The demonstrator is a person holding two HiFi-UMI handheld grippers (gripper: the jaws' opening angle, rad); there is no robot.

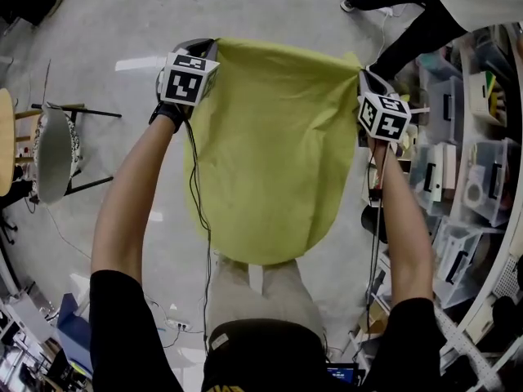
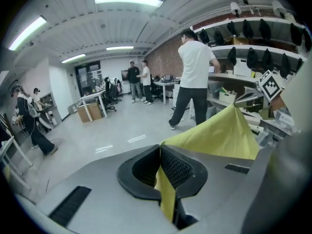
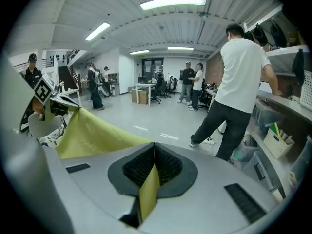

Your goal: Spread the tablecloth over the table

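Note:
A yellow-green tablecloth (image 1: 270, 153) hangs in the air in front of me, stretched between both grippers by its top edge. My left gripper (image 1: 209, 49) is shut on the cloth's left corner; in the left gripper view the cloth (image 2: 222, 135) runs from between the black pads (image 2: 178, 168) off to the right. My right gripper (image 1: 363, 75) is shut on the right corner, and in the right gripper view the cloth (image 3: 90, 135) comes out of the pads (image 3: 168, 167) to the left. No table for the cloth shows under it, only grey floor.
A person in a white shirt (image 1: 425, 6) stands close at the upper right, by shelves of bins (image 1: 466, 162). A round chair (image 1: 53, 153) stands at the left. Several more people (image 2: 139, 79) stand far down the room by desks.

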